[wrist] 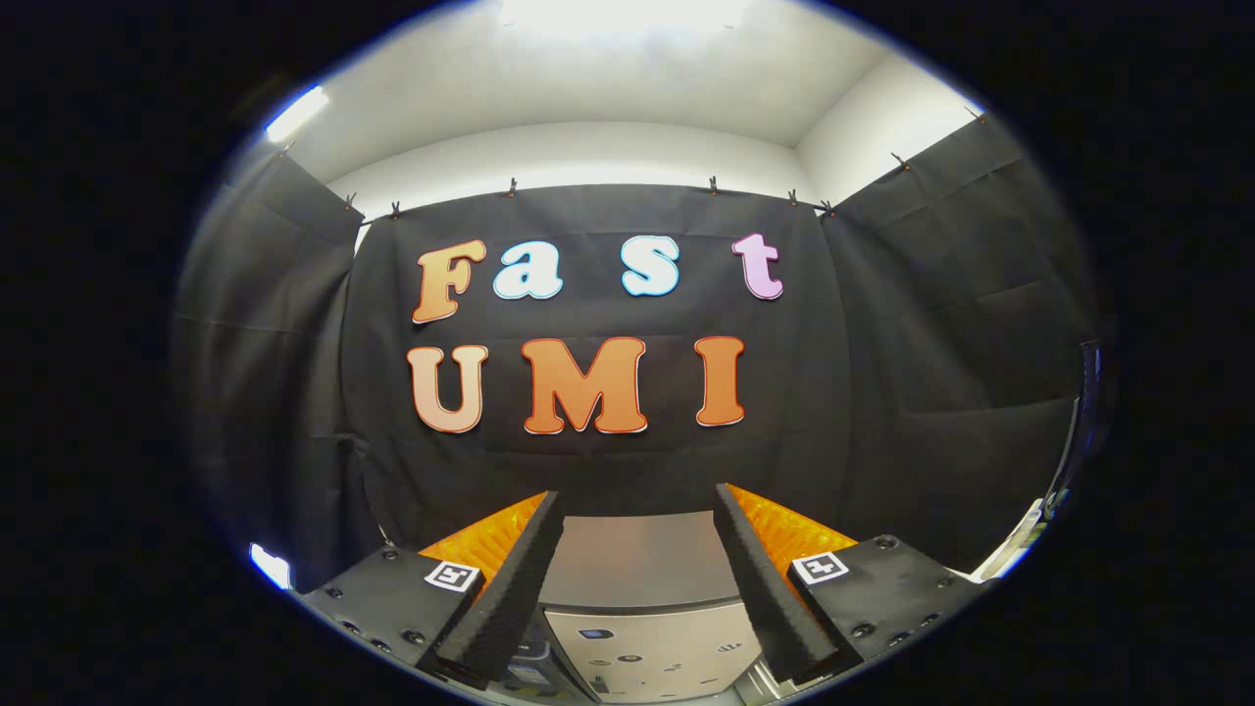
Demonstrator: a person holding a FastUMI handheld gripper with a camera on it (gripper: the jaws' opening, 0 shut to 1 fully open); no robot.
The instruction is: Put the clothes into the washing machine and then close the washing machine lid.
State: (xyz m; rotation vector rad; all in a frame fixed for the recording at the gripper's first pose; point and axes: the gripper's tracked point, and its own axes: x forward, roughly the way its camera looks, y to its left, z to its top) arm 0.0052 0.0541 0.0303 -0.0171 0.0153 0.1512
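Washer (637,588) sits low between and just beyond the wide-open, empty fingers of the gripper (637,549), its lid (632,554) apparently down and no clothes visible, which fits either laundry still waiting elsewhere or a job done.
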